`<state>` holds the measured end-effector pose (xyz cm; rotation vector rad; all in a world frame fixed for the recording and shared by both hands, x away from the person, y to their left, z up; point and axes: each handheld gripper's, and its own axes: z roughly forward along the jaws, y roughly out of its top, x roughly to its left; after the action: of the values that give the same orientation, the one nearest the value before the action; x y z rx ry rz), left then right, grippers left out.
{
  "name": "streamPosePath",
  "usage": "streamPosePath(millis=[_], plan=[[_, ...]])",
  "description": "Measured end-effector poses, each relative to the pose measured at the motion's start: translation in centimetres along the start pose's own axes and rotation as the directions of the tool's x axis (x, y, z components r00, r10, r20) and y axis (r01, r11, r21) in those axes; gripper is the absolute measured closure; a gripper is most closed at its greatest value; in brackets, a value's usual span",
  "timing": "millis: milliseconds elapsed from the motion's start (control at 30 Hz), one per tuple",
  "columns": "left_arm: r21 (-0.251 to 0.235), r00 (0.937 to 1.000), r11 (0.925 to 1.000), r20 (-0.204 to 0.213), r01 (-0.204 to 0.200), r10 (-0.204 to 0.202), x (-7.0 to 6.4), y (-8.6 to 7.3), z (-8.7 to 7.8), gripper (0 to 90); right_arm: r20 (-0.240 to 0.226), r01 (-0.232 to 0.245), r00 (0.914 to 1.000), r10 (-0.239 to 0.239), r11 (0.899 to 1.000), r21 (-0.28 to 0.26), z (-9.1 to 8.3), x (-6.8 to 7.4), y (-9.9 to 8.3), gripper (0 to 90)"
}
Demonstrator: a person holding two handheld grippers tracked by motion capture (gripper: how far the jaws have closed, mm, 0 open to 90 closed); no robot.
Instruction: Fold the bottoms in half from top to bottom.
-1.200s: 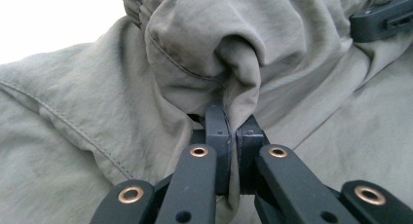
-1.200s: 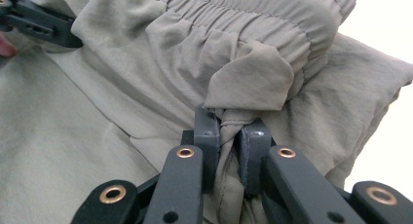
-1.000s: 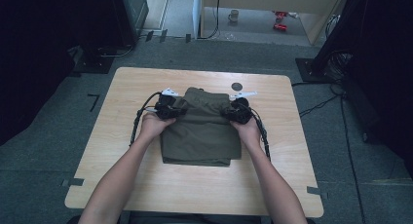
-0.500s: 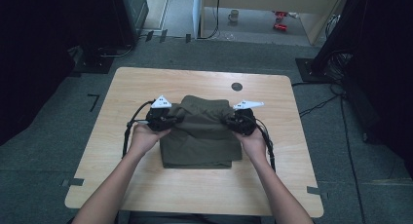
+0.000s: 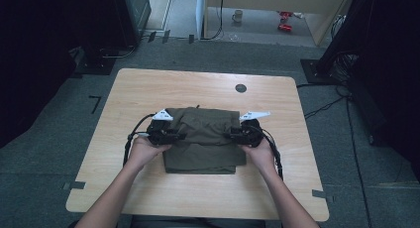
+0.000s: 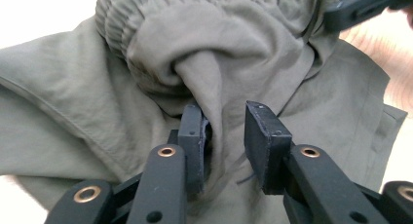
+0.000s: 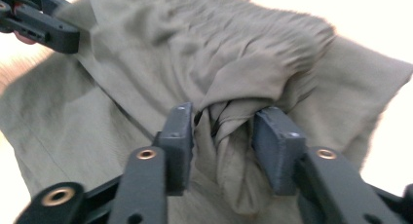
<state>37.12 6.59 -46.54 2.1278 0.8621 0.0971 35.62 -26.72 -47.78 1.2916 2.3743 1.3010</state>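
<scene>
A light wooden desk [image 5: 148, 89] with rounded corners stands on a grey carpeted floor [image 5: 59, 139], seen from above. Two bare forearms come in from the near edge, one to each side.

Each hand holds one black hand-held gripper, two in all. The left hand-held gripper [image 5: 174, 135] sits at the left edge of a single olive-green garment [image 5: 205, 143], and the right hand-held gripper [image 5: 232, 135] sits at its right edge. Each carries a pale three-cornered plate on top, and a black cable loops from each back along the desk.

The garment lies near the middle of the desk, folded into a rough rectangle. Its far part, with a gathered elastic band, is raised and bunched between the two grippers.

In the left gripper view, the left hand-held gripper [image 6: 223, 131] has its jaws partly apart with a fold of the green cloth [image 6: 146, 53] running between them; the cloth touches the left jaw, but whether the jaws press it is unclear. In the right gripper view, the right hand-held gripper [image 7: 223, 131] likewise has a twisted bunch of cloth [image 7: 146, 53] between jaws that stand apart, and a firm grip cannot be confirmed.

Farther along the desk, beyond the garment, is one small dark round disc [image 5: 240, 88] near the far edge. Two grey tape strips mark the near corners.

Beyond the desk, dark equipment stands [image 5: 346, 34] flank the room. On the far floor sit one mug [image 5: 238, 16] and a small red object [image 5: 285, 21].
</scene>
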Motion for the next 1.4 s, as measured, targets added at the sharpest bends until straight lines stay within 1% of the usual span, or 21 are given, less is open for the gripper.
streamPosePath(millis=[67, 167, 200, 233, 267, 300, 333, 400, 500, 633, 700, 733, 800, 867, 1000, 1133, 1200, 1267, 1300, 1333, 1400], plan=[[-0.005, 1.0, 1.0, 0.005, 0.004, -0.004, 0.3, 0.4, -0.6, 69.3, -0.007, 0.005, 1.0, -0.005, 1.0, -0.03, -0.8, -0.2, 0.3, 53.8], [-0.012, 0.9999, 0.9998, 0.006, 0.016, -0.016, 1.2, 1.0, -1.4, 69.8, -0.018, -0.011, 0.9998, 0.01, 0.998, -0.065, -1.7, -0.7, 0.9, 55.1], [-0.019, 0.9998, 0.9996, 0.004, 0.02, -0.02, 1.6, 1.3, -1.6, 70.9, -0.034, -0.025, 0.9992, 0.023, 0.996, -0.084, -2.1, -0.9, 1.1, 57.6], [-0.025, 0.9997, 0.9994, 0.003, 0.025, -0.025, 1.9, 1.5, -1.7, 73.6, -0.045, -0.041, 0.9983, 0.036, 0.994, -0.099, -2.4, -1.1, 1.3, 62.8], [-0.026, 0.9997, 0.9994, 0.0, 0.025, -0.025, 2.3, 1.8, -1.6, 76.7, -0.034, -0.033, 0.999, 0.03, 0.994, -0.102, -2.6, -1.2, 1.5, 68.6], [-0.024, 0.9998, 0.9995, -0.006, 0.021, -0.021, 2.7, 2.1, -1.4, 80.4, -0.002, -0.017, 0.9998, 0.017, 0.996, -0.091, -2.6, -1.3, 1.7, 74.1], [-0.017, 0.9995, 0.9994, -0.006, 0.031, -0.031, 3.2, 2.5, -1.1, 83.8, 0.031, -0.002, 0.9995, 0.004, 0.998, -0.067, -2.4, -1.5, 1.9, 79.1], [-0.007, 0.9981, 0.9981, -0.003, 0.061, -0.061, 4.2, 3.2, -0.4, 88.7, 0.064, 0.005, 0.998, -0.002, 0.999, -0.043, -1.8, -2.1, 2.3, 83.7], [-0.002, 0.9964, 0.9965, -0.017, 0.083, -0.083, 5.5, 3.8, 0.7, 90.0, 0.098, -0.025, 0.9948, 0.027, 0.999, -0.027, -0.8, -3.4, 2.6, 86.9], [0.005, 0.992, 0.992, -0.006, 0.126, -0.126, 6.8, 4.2, 2.0, 90.0, 0.09, -0.082, 0.9925, 0.083, 0.996, -0.02, 0.6, -5.2, 2.6, 89.6], [0.022, 0.993, 0.993, -0.026, 0.116, -0.115, 6.9, 4.4, 2.6, 90.0, 0.083, -0.107, 0.9907, 0.108, 0.994, -0.016, 1.3, -5.8, 2.5, 89.7], [0.017, 0.9921, 0.9923, -0.027, 0.123, -0.122, 7.1, 4.4, 2.9, 90.0, 0.079, -0.115, 0.9902, 0.116, 0.993, -0.013, 1.6, -5.9, 2.5, 89.7], [0.043, 0.991, 0.9905, -0.036, 0.131, -0.129, 7.5, 4.5, 3.5, 90.0, 0.072, -0.121, 0.9902, 0.12, 0.993, 0.008, 2.4, -6.1, 2.4, 89.7], [0.051, 0.9906, 0.9902, -0.049, 0.13, -0.128, 7.7, 4.4, 4.0, 90.0, 0.074, -0.118, 0.9906, 0.115, 0.993, 0.026, 3.0, -6.1, 2.4, 89.7], [0.071, 0.9917, 0.9895, -0.036, 0.126, -0.124, 7.9, 4.1, 5.0, 90.0, 0.06, -0.116, 0.9917, 0.114, 0.992, 0.04, 4.1, -6.0, 2.3, 89.6], [0.09, 0.9909, 0.987, -0.032, 0.133, -0.131, 8.1, 3.9, 5.9, 90.0, 0.067, -0.114, 0.9917, 0.11, 0.992, 0.058, 4.9, -5.9, 2.5, 89.6], [0.086, 0.9908, 0.9871, -0.025, 0.135, -0.133, 8.1, 3.8, 6.3, 90.0, 0.056, -0.125, 0.991, 0.122, 0.99, 0.062, 5.4, -6.1, 2.4, 89.4], [0.101, 0.9918, 0.9866, -0.021, 0.128, -0.126, 8.1, 3.6, 6.6, 90.0, 0.05, -0.13, 0.9907, 0.127, 0.989, 0.065, 6.0, -6.2, 2.3, 89.1], [0.109, 0.992, 0.9859, -0.016, 0.126, -0.125, 8.1, 3.5, 6.9, 90.0, 0.042, -0.141, 0.9895, 0.139, 0.989, 0.053, 6.1, -6.3, 2.2, 89.0], [0.103, 0.9914, 0.986, -0.011, 0.131, -0.13, 8.1, 3.5, 6.9, 90.0, 0.026, -0.16, 0.987, 0.159, 0.986, 0.044, 6.2, -6.4, 2.2, 88.9], [0.103, 0.991, 0.9856, -0.007, 0.133, -0.133, 8.1, 3.5, 6.8, 90.0, 0.013, -0.178, 0.9839, 0.178, 0.983, 0.037, 6.4, -6.5, 2.2, 88.5]])
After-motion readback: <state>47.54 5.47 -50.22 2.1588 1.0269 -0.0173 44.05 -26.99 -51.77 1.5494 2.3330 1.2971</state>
